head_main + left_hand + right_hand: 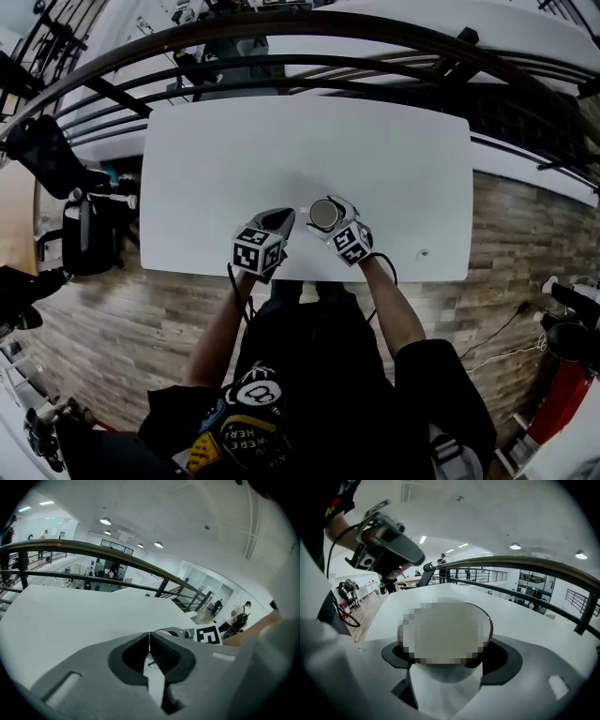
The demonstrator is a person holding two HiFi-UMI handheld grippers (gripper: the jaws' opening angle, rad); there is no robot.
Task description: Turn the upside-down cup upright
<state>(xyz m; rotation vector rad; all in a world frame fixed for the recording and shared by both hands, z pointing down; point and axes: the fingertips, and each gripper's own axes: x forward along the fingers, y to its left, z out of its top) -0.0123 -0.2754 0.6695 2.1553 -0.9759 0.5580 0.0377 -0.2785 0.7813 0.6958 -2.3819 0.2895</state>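
Now my right tool [448, 663] stands wide around the upright pale grey round cup [323, 215], while my left tool [149, 641] is closed and empty. Withdrawing crookedly could tip the cup onto the white worktop [281, 150].

Between my right fingers [506, 660], most of the cup [449, 673] is blurred over; whether the pads touch it I can't tell. Beyond my left fingers [126, 656], my own jaws hide nearly all of it.

Black printed T-shirt [309, 366], black cables [232, 281], square-patterned marker cubes [258, 251]
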